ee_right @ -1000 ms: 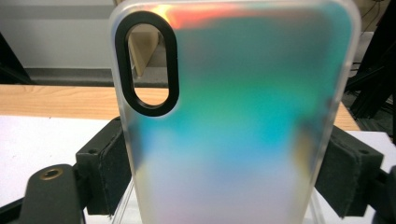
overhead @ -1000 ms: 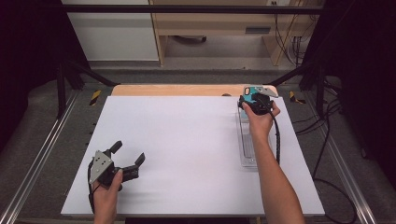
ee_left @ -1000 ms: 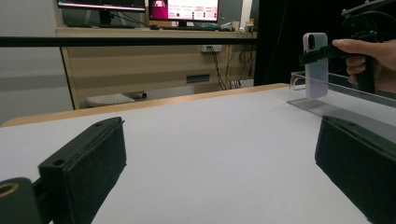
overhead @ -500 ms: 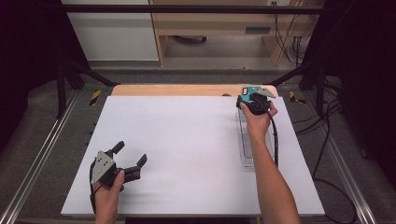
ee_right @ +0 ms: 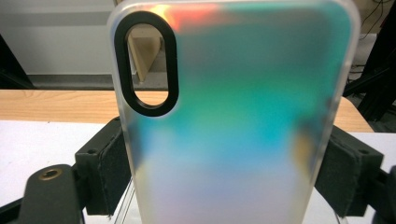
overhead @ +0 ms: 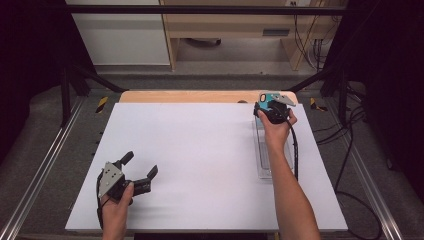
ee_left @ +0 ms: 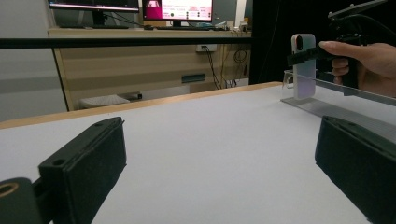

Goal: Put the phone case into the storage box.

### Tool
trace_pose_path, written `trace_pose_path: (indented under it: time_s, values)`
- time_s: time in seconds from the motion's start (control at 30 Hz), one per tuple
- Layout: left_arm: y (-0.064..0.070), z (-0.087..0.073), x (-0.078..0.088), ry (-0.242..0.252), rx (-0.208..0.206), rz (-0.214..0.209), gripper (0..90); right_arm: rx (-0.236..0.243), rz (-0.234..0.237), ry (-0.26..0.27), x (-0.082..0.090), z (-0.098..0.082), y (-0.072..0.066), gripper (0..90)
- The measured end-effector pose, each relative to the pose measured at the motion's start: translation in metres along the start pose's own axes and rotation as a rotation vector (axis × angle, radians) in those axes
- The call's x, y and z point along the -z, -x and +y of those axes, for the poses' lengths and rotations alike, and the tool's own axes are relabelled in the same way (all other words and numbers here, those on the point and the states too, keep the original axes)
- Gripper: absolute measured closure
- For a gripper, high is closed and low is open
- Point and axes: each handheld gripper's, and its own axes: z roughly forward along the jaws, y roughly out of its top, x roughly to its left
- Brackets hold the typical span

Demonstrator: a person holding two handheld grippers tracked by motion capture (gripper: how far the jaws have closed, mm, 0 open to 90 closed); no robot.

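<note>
A: The bench (overhead: 200, 150) is a white sheet. At its far right edge lies a clear tray (overhead: 272, 160), long axis running away from the person.

B: And the case (ee_right: 233, 116)?

A: An iridescent phone case, upright, long axis vertical, camera cutout at top. It stands at the tray's far end, lower edge at or just above the tray; contact cannot be told.

B: Right gripper (overhead: 272, 111)?

A: Its fingers (ee_right: 100, 172) clamp the case across its width, one pad on each long edge, so the opening is wide. The case sits squarely between them.

B: Left gripper (overhead: 132, 172)?

A: Near-left corner, well apart from the tray, fingers (ee_left: 88, 172) spread wide on nothing.

B: Judgement?

A: The right hand alone governs the next move; likely straight down along the case's long axis into the tray.
</note>
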Motion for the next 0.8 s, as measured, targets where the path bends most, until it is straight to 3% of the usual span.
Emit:
trace_pose_path:
  time_s: [0.3,0.4,0.8]
  values:
    - [0.0012,-0.0022,-0.0019,-0.008,0.003,-0.004,1.6,-0.014,0.005,0.001,-0.0036,-0.0026,0.0021,17.2]
    - [0.0016,-0.0025,-0.0026,-0.008,0.005,-0.004,1.6,-0.041,0.010,0.008,-0.0033,-0.0030,0.0041,17.2]
    - [0.0009,-0.0022,-0.0019,-0.011,0.005,-0.006,1.7,0.000,-0.013,-0.007,-0.0072,-0.0046,0.0021,17.1]
